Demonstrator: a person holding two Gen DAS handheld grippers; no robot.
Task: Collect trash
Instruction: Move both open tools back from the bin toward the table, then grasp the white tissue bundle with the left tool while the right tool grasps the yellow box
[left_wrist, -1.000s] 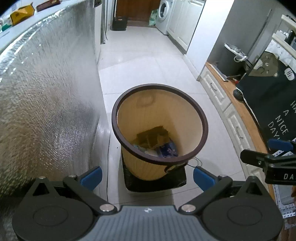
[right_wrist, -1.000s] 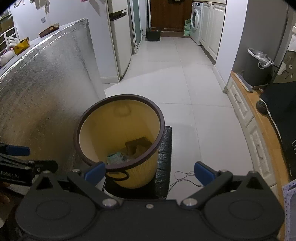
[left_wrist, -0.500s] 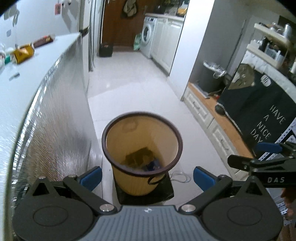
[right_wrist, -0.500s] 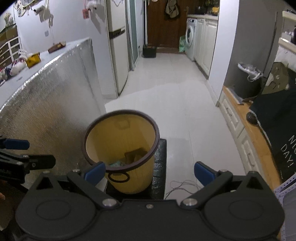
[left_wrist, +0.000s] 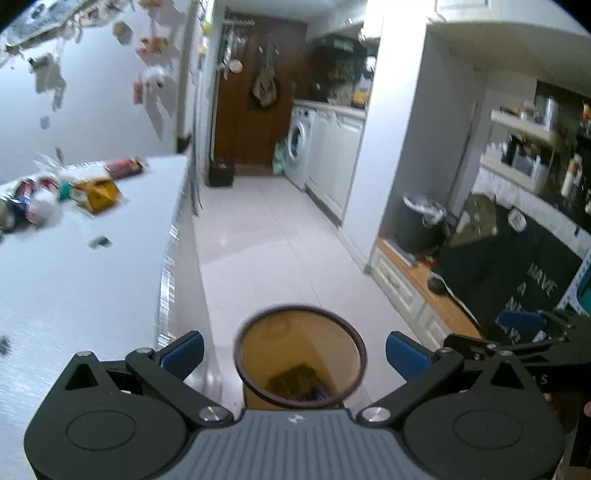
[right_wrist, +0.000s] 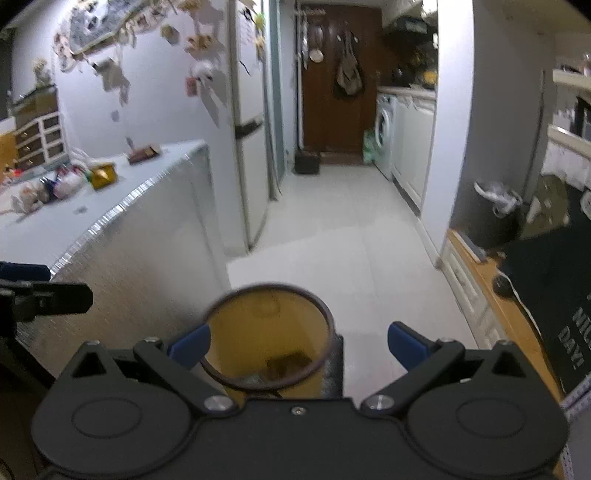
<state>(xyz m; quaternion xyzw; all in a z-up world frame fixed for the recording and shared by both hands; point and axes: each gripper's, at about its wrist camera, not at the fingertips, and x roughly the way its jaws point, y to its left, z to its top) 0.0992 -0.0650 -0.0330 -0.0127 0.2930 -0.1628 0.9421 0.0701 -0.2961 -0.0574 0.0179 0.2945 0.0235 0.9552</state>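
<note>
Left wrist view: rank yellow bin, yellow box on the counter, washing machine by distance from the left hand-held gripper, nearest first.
1. Yellow bin: on the floor just past the open left hand-held gripper.
2. Yellow box: on the counter, upper left.
3. Washing machine: far end of the hallway, right of the door.

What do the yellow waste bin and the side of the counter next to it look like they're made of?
The waste bin looks like thin plastic: translucent amber wall, darker brown rim. The counter side looks clad in embossed metallic foil, silvery with a glittery texture, though blur leaves that uncertain.
</note>
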